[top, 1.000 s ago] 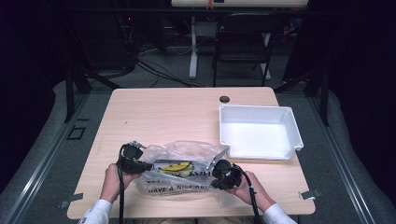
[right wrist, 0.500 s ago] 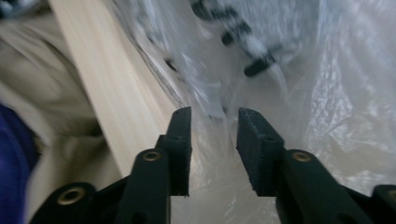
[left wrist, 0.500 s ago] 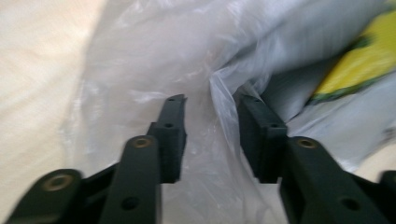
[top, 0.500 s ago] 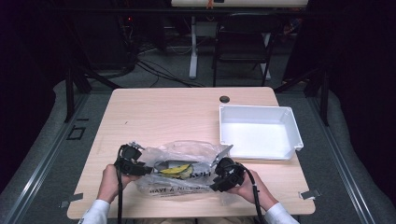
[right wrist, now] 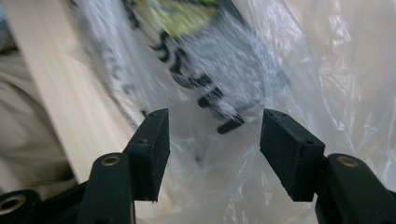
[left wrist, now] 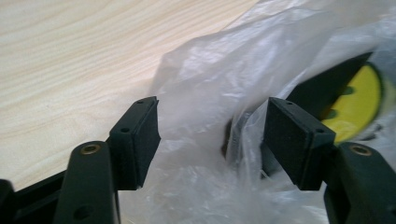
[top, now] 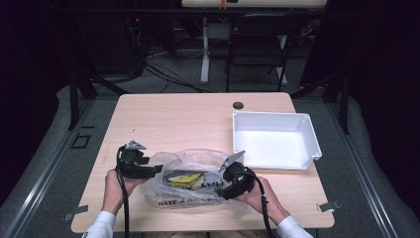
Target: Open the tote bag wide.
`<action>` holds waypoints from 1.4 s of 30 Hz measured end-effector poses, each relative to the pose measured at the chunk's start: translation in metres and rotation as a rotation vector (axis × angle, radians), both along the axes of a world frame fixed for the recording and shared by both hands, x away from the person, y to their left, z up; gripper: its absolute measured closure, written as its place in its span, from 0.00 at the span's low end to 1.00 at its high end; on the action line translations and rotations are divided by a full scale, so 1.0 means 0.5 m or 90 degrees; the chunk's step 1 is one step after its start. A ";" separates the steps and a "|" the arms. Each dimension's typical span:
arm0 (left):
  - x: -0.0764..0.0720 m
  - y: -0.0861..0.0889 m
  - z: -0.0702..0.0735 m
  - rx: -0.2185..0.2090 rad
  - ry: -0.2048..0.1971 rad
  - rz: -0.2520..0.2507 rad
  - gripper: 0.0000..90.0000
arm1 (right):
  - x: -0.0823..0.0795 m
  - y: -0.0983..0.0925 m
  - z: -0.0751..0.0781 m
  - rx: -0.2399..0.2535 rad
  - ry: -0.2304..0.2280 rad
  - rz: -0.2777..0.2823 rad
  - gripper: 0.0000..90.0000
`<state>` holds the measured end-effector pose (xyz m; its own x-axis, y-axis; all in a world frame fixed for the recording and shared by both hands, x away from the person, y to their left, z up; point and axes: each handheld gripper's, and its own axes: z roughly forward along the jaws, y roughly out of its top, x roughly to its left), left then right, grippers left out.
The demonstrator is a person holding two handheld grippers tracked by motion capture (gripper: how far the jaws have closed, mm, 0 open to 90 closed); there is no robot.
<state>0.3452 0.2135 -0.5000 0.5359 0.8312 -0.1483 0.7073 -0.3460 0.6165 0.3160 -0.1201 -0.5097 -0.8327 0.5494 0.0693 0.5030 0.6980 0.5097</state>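
Clear plastic, crumpled and printed with black lettering, forms the bag (top: 190,181) that lies near the front edge of the wooden table (top: 188,119), about midway between the front corners. A yellow and black item (top: 185,178) is seen through the film inside it; what it is cannot be told. The left gripper (top: 157,170) is held at the bag's left end and the right gripper (top: 220,191) at its right end, each pointed inward toward the other. Both sets of jaws have just been opening. In the left gripper view the pads are seen parted with loose film (left wrist: 219,135) bulging between them; the right pad appears to lie against the film, the left pad just beside it, and nothing is clamped. In the right gripper view the pads likewise stand apart, with blurred film (right wrist: 215,140) and black print between them, unpinched. A white tray (top: 307,141) sits toward the right edge of the table, just beyond the bag's right end, and a small dark round piece (top: 238,105) is seen near the back edge.
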 end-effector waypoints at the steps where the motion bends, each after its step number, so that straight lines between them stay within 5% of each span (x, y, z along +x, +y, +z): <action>1: 0.006 0.000 -0.008 0.005 0.010 -0.003 0.40 | 0.001 0.001 -0.003 -0.015 -0.002 -0.003 0.47; 5: 0.014 -0.001 -0.026 0.003 0.032 -0.010 0.49 | 0.005 0.004 -0.018 -0.034 0.004 -0.004 0.55; 14: 0.023 -0.011 -0.064 0.026 0.081 -0.031 0.90 | 0.007 0.011 -0.037 -0.056 0.006 0.005 0.99; 27: 0.024 0.000 -0.068 0.033 0.099 -0.010 0.99 | -0.012 -0.008 -0.038 -0.075 0.061 0.031 1.00; 42: 0.013 0.004 -0.068 0.028 0.167 -0.058 0.95 | -0.028 -0.005 -0.056 -0.113 0.135 0.089 1.00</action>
<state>0.3515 0.2154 -0.5340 0.5574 0.7898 -0.2559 0.8050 -0.4386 0.3995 0.3021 -0.1227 -0.5379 -0.8786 0.4489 0.1628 0.4773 0.8368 0.2683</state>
